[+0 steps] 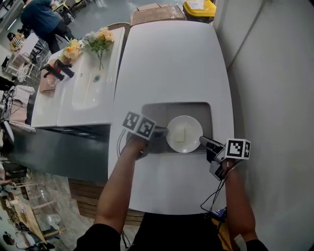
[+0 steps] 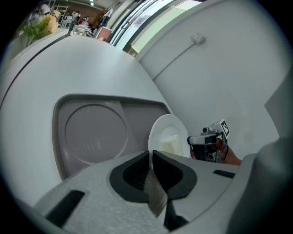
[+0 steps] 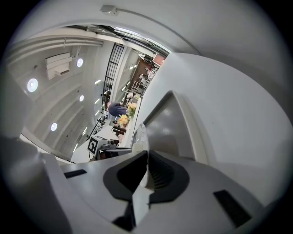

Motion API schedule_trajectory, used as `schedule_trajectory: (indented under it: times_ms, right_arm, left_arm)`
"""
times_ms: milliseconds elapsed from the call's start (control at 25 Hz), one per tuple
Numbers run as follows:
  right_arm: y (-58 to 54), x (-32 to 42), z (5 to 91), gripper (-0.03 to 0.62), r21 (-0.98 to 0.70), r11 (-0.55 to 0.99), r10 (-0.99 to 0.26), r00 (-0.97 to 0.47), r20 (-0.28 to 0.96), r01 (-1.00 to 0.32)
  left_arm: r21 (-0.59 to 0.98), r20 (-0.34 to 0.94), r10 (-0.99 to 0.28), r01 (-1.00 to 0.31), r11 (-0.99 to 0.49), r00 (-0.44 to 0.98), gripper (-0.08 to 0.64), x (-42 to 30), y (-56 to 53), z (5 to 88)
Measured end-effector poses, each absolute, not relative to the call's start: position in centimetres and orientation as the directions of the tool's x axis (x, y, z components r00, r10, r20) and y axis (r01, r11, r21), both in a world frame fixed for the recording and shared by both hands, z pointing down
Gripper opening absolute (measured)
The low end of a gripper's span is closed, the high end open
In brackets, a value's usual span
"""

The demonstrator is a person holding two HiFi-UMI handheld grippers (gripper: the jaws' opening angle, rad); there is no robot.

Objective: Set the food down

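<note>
A white plate [image 1: 192, 125] carries a pale block of food [image 1: 181, 133] and sits over the grey recessed tray [image 1: 154, 112] in the white counter. My left gripper [image 1: 164, 132] is shut on the plate's left rim and my right gripper [image 1: 202, 140] is shut on its right rim. In the left gripper view the plate [image 2: 165, 130] stands edge-on in the closed jaws [image 2: 150, 157], with the food [image 2: 171, 145] on it and the right gripper [image 2: 208, 140] beyond. The right gripper view shows its jaws [image 3: 146, 157] pinching the thin rim [image 3: 139, 132], with the left gripper [image 3: 103, 148] opposite.
The tray has a round depression [image 2: 94, 132] left of the plate. A white sink basin [image 1: 91, 90] with flowers [image 1: 98, 39] adjoins the counter at left. A wall [image 1: 274, 73] runs along the right. A yellow bin [image 1: 199, 8] and a person [image 1: 41, 19] are far off.
</note>
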State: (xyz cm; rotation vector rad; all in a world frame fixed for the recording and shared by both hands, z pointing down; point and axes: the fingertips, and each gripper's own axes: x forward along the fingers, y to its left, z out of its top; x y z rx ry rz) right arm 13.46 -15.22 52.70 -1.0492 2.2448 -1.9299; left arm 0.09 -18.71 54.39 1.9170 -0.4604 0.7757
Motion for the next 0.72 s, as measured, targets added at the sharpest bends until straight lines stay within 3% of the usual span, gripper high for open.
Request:
schedule_trajectory:
  times_ms: [360,720]
  right_arm:
    - [-15.88,13.69,53.0,0.012,-0.846,0.033,-0.497,-0.743,0.448,-0.532]
    - [-16.09,13.62,53.55,0.015,-0.661,0.167,-0.469,-0.649,0.599,-0.731]
  left_arm:
    - [0.666,0.675,0.014,-0.602,-0.44,0.737,0.023,0.18,-18.87,55.01]
    - [0.649,0.689,0.002,-0.617,-0.446,0.724,0.023,0.04,-18.52,55.3]
